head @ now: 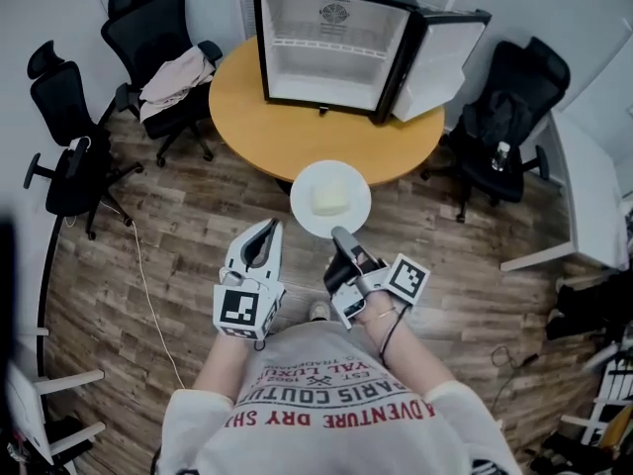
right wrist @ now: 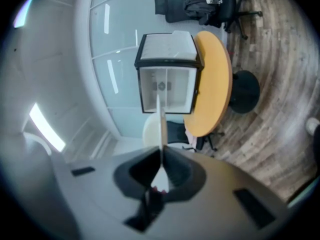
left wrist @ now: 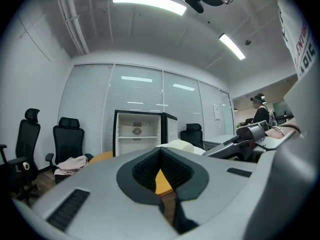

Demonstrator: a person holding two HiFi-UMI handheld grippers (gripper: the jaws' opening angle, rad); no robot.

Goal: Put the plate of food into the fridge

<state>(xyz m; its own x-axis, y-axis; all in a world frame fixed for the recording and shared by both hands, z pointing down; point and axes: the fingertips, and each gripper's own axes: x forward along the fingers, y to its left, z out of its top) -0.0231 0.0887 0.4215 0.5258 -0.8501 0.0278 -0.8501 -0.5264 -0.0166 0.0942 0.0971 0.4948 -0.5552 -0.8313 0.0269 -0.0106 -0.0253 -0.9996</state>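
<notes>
A white plate with a pale block of food hangs in the air just in front of the round orange table. My right gripper is shut on the plate's near rim. In the right gripper view the plate shows edge-on between the pads. My left gripper floats to the plate's left, shut and holding nothing; its pads meet in the left gripper view. The small black fridge stands on the table with its door swung open to the right and its white shelves bare.
Black office chairs ring the table; one holds a heap of cloth. Another chair stands at the right beside a white desk. A cable trails over the wooden floor at the left.
</notes>
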